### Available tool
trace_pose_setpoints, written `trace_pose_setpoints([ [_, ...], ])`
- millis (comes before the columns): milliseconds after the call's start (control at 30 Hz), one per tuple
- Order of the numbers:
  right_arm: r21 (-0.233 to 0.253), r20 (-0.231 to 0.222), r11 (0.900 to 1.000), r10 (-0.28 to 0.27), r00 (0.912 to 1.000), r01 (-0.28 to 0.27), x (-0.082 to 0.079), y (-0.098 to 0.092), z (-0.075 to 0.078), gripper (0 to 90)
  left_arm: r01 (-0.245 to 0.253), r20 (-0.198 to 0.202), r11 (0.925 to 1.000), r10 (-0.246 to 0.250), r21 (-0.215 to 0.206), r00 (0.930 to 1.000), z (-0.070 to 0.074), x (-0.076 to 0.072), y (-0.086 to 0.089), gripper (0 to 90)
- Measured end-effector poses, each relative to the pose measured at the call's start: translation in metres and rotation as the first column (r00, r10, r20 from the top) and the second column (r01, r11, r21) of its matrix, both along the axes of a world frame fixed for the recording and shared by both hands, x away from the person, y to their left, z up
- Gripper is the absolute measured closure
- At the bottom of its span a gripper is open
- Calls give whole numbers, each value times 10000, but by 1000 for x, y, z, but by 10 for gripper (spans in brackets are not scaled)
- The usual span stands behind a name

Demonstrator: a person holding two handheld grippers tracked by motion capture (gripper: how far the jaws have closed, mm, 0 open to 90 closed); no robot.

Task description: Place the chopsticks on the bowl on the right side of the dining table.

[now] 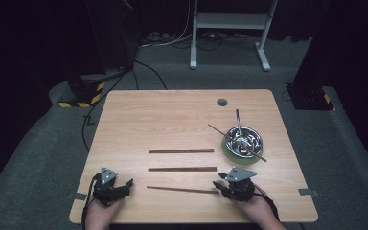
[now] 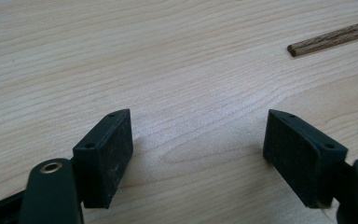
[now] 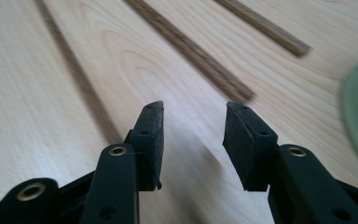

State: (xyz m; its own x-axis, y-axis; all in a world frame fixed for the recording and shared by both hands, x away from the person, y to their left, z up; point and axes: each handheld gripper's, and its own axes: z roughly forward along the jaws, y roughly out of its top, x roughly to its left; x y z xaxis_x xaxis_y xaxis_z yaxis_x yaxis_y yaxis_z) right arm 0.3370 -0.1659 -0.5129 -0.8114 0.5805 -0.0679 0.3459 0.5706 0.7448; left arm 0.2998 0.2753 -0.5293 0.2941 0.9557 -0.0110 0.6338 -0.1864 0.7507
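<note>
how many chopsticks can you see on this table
4. Three lie side by side on the bare wood: a far one, a middle one, and a near one ending by the right gripper. A fourth rests across the metal bowl.

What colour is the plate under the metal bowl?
Pale green plate, clearest in the high view.

The bench (image 1: pixel 172 120) is pale wood with a wavy grain. Three dark brown chopsticks (image 1: pixel 182 168) lie on it. The bowl (image 1: pixel 244 140) is shiny silver on a pale green plate (image 1: pixel 230 152). Both hand-held grippers (image 1: pixel 110 187) are matte black with brass-coloured rivets.
</note>
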Motion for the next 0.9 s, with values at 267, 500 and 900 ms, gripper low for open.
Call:
trace_pose_setpoints([
  [267,-3,-62,9950,1002,9950,-1002,-15,35,-6,564,20,-19,10000,-20,26,10000,0,0,0,239],
  [500,-180,-109,9882,1519,9883,-1521,-18,53,-7,565,-20,-10,10000,20,-28,10000,0,0,0,239],
  [900,-229,-399,9811,1912,9807,-1922,-16,76,-6,611,-5,-67,10000,5,-36,10000,0,-1,0,239],
])
